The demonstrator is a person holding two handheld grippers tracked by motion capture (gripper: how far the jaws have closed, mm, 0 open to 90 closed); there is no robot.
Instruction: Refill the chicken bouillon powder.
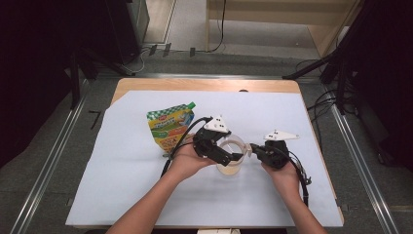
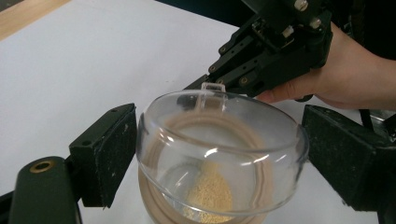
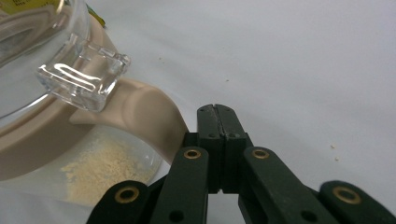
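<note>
The room around me is dim, with a grey floor, metal rails on both sides and black cables lying about. Far off stands a light wooden frame.

In front of me is a wooden table, and a big white sheet covers most of its top. A few tiny crumbs lie on the sheet.

On the sheet, a little left of the middle, lies a green and yellow food pouch with a green cap. It lies flat, near my left hand.

In the middle of the sheet, between my two hands, stands the clear round jug with a beige rim and beige handle. There is a little yellow powder in its bottom. A clear domed lid with a small tab sits tilted on its top.

My left tongs are spread wide, one black pad on each side of the lid, not pressing it.

My right tongs are pressed tight together with nothing between them. Their tips are just beside the beige handle.
</note>
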